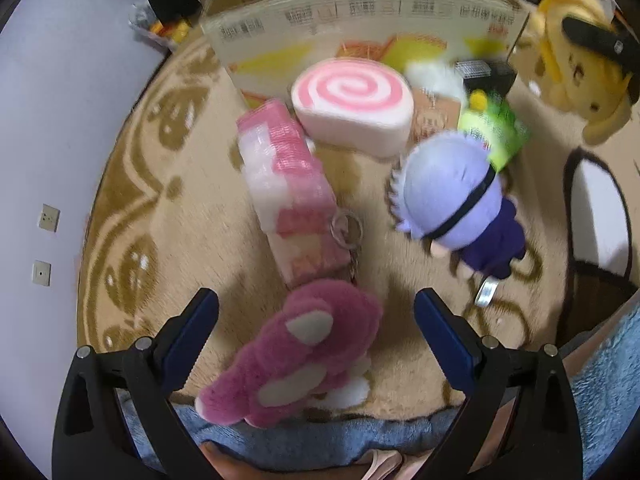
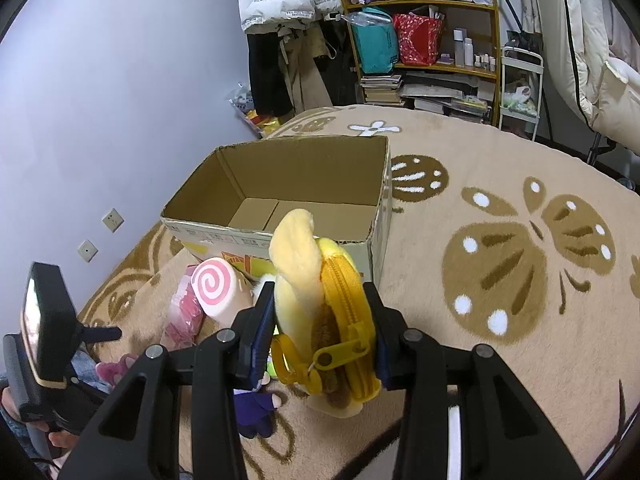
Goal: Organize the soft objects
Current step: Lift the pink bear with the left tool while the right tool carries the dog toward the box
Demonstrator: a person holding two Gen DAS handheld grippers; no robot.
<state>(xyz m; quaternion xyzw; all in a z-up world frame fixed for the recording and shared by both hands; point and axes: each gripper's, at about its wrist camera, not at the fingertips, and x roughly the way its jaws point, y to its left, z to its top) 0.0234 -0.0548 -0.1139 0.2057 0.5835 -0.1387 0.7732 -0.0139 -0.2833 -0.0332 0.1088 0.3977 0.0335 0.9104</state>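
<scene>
My left gripper [image 1: 316, 312] is open, its fingers either side of a pink plush bear [image 1: 296, 360] on the rug. Beyond it lie a pink-and-white soft block [image 1: 288, 184], a pink swirl roll cushion [image 1: 352, 104] and a lilac-haired doll [image 1: 460, 196]. My right gripper [image 2: 320, 320] is shut on a yellow plush dog pouch [image 2: 320, 300] with a zipper, held in the air in front of the open cardboard box [image 2: 280, 184]. The pouch also shows in the left wrist view [image 1: 580, 60].
A beige patterned rug [image 2: 500, 260] covers the floor. A green packet [image 1: 492, 128] lies by the box. A lilac wall [image 2: 100, 100] is at left. Shelves [image 2: 424, 32] and hanging coats stand beyond the rug. Blue fleece [image 1: 608, 380] is near the camera.
</scene>
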